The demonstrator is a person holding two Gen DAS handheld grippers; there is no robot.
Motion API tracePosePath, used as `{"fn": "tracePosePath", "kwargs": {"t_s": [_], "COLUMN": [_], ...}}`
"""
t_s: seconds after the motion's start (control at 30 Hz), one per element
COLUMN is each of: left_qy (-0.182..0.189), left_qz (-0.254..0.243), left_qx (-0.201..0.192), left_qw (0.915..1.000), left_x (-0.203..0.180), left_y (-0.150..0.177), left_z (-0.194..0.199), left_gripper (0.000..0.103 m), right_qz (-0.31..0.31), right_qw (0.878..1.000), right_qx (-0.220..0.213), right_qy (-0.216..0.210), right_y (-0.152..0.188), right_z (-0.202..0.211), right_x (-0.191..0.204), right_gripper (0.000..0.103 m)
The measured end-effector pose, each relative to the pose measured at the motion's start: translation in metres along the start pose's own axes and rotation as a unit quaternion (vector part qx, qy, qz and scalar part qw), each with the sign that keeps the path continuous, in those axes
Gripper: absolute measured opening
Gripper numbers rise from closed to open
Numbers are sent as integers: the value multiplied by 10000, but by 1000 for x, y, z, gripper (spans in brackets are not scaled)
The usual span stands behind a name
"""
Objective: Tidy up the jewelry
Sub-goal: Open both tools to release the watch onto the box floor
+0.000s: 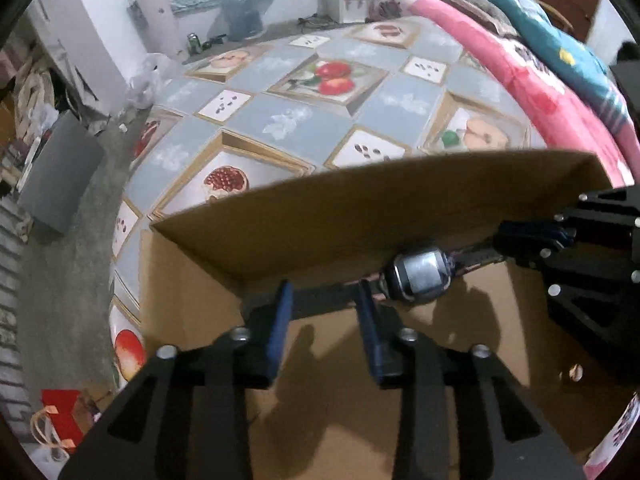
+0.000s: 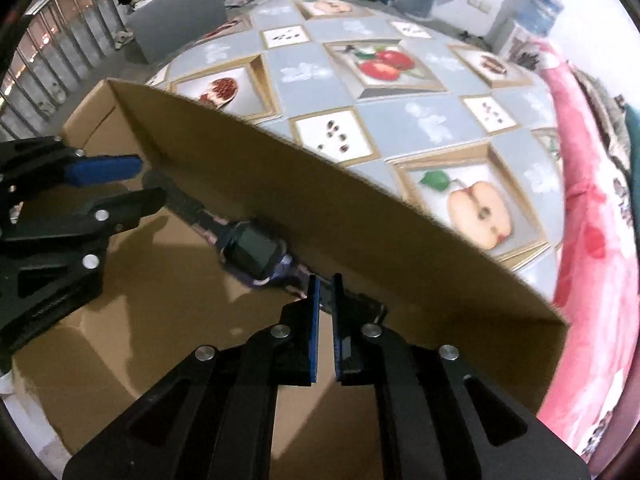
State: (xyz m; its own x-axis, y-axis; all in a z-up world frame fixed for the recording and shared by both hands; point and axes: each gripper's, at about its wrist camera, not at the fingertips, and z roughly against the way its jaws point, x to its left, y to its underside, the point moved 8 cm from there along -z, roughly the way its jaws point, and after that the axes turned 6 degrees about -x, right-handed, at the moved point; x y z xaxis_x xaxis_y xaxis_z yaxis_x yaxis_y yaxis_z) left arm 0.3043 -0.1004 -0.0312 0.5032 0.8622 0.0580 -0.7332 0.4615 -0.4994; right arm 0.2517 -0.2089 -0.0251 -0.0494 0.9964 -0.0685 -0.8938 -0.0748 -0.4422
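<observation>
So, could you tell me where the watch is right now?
The watch lies inside the cardboard box along its far wall, stretched between the left gripper and the right gripper.

White walls (image 1: 100, 40) ring a grey concrete floor (image 1: 72, 280); a railing (image 2: 48, 72) borders it; a fruit-print cloth (image 1: 320, 92) covers the furniture.

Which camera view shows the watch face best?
The right wrist view: the watch lies near the middle, its dark square face open to the camera. In the left wrist view its face is washed out by glare.
</observation>
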Motion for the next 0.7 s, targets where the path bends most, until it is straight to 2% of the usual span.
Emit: {"fn": "tracePosePath", "kwargs": {"t_s": [0.07, 0.13, 0.3, 0.37, 0.43, 0.47, 0.6, 0.7], "left_qy": [15, -67, -16, 33, 84, 101, 120, 151], "left_qz": [31, 55, 192, 251, 366, 392, 573, 697], "left_qx": [-116, -334, -826, -1064, -1474, -1585, -2239, -2474], "left_qw": [9999, 9994, 9964, 9940, 9884, 9865, 9729, 9663], "left_x": [0, 0, 2, 5, 11, 12, 25, 31], "left_y": [-3, -7, -11, -10, -3, -1, 33, 73], "left_z": [5, 13, 45, 64, 98, 107, 168, 196], "left_gripper": [40, 50, 52, 53, 55, 57, 63, 66], "right_qz": [-23, -42, -267, -391, -510, -571, -593, -493], "right_qw": [10000, 9999, 9988, 9963, 9910, 9868, 9708, 9619], "right_qx": [-66, -148, -345, -633, -980, -1209, -1870, -2165], "right_qy": [-25, 18, -212, -438, -750, -917, -1379, -1595], "right_y": [-2, -3, -4, -5, -2, 3, 33, 67], "right_z": [3, 7, 27, 49, 76, 97, 159, 189], "right_x": [-2, -5, -10, -10, -8, -7, 3, 17], "right_gripper": [8, 9, 13, 19, 26, 26, 33, 36]}}
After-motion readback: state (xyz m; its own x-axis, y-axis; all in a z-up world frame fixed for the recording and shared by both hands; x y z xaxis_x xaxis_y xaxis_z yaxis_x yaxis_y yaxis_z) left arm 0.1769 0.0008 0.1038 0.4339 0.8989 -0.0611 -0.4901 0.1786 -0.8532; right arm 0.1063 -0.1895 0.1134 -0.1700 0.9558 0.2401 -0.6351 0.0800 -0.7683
